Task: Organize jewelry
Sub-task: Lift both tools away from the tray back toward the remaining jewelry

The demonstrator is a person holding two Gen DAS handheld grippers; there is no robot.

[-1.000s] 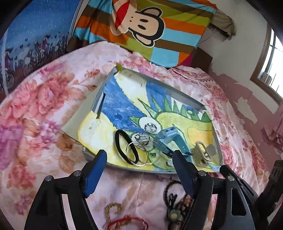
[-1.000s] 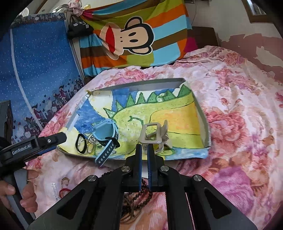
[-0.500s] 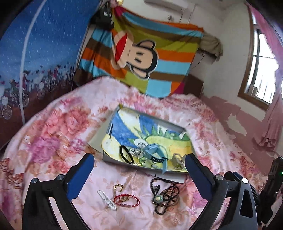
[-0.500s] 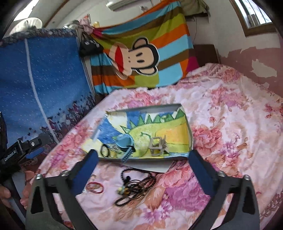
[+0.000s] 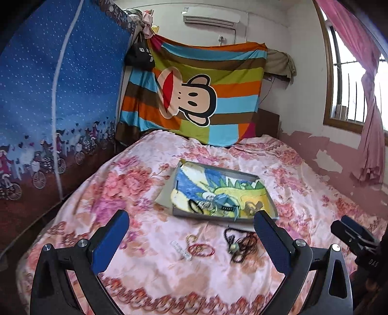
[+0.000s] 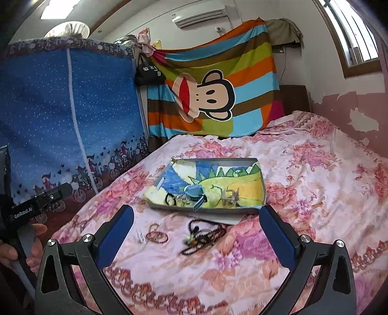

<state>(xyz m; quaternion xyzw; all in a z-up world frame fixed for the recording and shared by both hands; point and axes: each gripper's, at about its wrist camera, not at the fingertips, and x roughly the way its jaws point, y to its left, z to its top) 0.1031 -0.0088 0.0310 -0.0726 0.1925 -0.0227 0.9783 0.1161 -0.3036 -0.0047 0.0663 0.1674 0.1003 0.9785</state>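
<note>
My left gripper and right gripper hover above the bed, jaws wide apart, empty; beads lie before the tray.

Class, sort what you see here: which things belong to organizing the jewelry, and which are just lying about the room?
Job: tray, blue watch, hair claw, red bangles, bead necklaces, both tongs.
Lying about: monkey blanket, black bag, air conditioner.
</note>
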